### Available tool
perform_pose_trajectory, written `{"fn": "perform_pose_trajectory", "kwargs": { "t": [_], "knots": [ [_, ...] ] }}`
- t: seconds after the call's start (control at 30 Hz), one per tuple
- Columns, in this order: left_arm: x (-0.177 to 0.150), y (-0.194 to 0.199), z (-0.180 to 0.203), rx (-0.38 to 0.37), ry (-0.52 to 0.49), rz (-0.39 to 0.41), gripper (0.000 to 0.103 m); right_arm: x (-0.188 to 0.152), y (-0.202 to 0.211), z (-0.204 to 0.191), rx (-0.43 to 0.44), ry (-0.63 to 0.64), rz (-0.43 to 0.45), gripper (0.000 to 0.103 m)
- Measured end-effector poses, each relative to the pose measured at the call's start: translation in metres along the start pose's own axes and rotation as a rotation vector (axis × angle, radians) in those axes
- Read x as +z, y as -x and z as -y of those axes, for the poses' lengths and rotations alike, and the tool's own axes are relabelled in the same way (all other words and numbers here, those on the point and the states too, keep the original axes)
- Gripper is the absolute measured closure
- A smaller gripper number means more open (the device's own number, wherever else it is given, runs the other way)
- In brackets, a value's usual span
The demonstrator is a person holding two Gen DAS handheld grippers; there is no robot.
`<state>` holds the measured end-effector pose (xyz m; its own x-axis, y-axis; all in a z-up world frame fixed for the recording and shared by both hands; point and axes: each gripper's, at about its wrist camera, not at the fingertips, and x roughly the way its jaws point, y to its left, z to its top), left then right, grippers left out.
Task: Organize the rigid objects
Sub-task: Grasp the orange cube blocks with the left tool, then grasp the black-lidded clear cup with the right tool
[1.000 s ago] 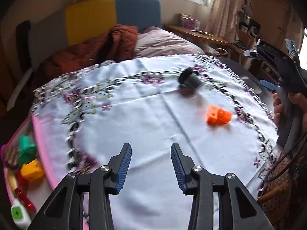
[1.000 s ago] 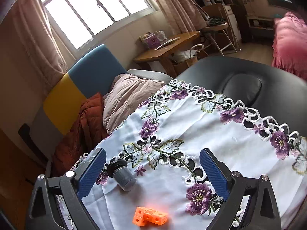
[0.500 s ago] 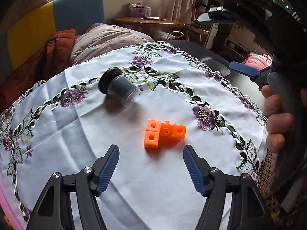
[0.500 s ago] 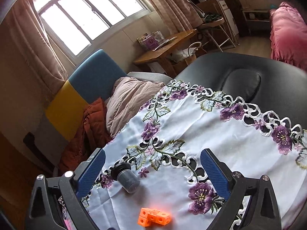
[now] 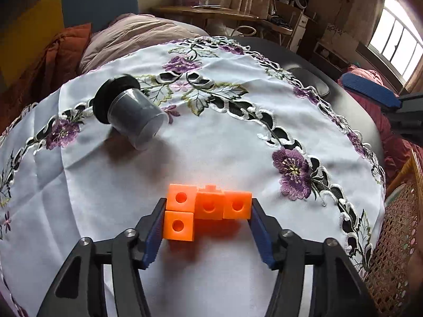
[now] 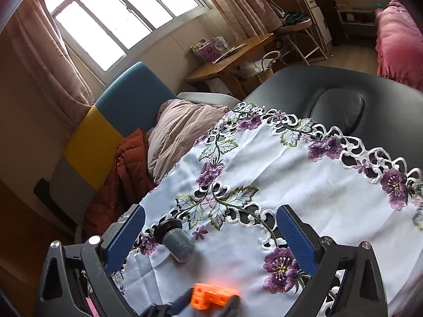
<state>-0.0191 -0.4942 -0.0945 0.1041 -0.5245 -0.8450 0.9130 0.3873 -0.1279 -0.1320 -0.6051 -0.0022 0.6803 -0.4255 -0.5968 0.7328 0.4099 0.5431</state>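
Closing on an orange cluster of four snapped-together plastic cubes [image 5: 208, 210], flat on the embroidered white tablecloth [image 5: 238, 142].

Left claw [image 5: 207, 233] straddling the cluster, jaws narrowing, pads just at its outer faces. Probably light, stiff, smooth-sided; best squeezed across those flat ends. Right claw [image 6: 210, 237] wide open, empty, held off.

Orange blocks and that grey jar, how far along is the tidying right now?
Nothing shows as put away in these views. In hand: the left gripper is closing around the orange blocks, which still rest on the white tablecloth. Left: lifting the blocks away, then the grey jar, lying on its side untouched. The right gripper hangs open, holding nothing.
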Motion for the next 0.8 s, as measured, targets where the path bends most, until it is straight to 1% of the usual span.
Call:
{"fn": "perform_pose_trajectory", "kwargs": {
  "t": [0.07, 0.1, 0.2, 0.23, 0.3, 0.33, 0.47, 0.57, 0.67, 0.8],
  "knots": [
    [-0.004, 0.006, -0.004, -0.022, 0.006, 0.003, 0.043, 0.0, -0.001, 0.0, -0.005, 0.004, -0.002, 0.003],
    [-0.007, 0.01, -0.006, -0.021, 0.006, 0.01, 0.043, 0.0, -0.002, 0.0, -0.008, 0.007, -0.005, 0.003],
    [-0.024, 0.029, -0.024, 0.023, 0.036, 0.034, 0.043, -0.002, -0.007, -0.001, -0.011, 0.014, -0.033, 0.003],
    [-0.032, 0.036, -0.033, 0.042, 0.059, 0.044, 0.043, -0.003, -0.01, -0.002, -0.009, 0.018, -0.051, 0.003],
    [-0.053, 0.054, -0.05, 0.11, 0.094, 0.071, 0.043, -0.008, -0.02, -0.005, -0.001, 0.032, -0.109, 0.003],
    [-0.061, 0.059, -0.057, 0.133, 0.109, 0.077, 0.043, -0.01, -0.025, -0.007, 0.002, 0.041, -0.137, 0.003],
    [-0.104, 0.081, -0.085, 0.233, 0.19, 0.077, 0.043, -0.022, -0.038, -0.018, 0.004, 0.104, -0.218, 0.003],
    [-0.128, 0.091, -0.09, 0.305, 0.184, 0.115, 0.043, -0.031, -0.046, -0.027, -0.008, 0.169, -0.264, 0.003],
    [-0.132, 0.091, -0.095, 0.293, 0.184, 0.13, 0.043, -0.043, -0.053, -0.038, -0.014, 0.239, -0.314, 0.003],
    [-0.133, 0.09, -0.096, 0.274, 0.193, 0.153, 0.043, -0.058, -0.06, -0.057, -0.038, 0.374, -0.354, 0.003]
  ]
}}
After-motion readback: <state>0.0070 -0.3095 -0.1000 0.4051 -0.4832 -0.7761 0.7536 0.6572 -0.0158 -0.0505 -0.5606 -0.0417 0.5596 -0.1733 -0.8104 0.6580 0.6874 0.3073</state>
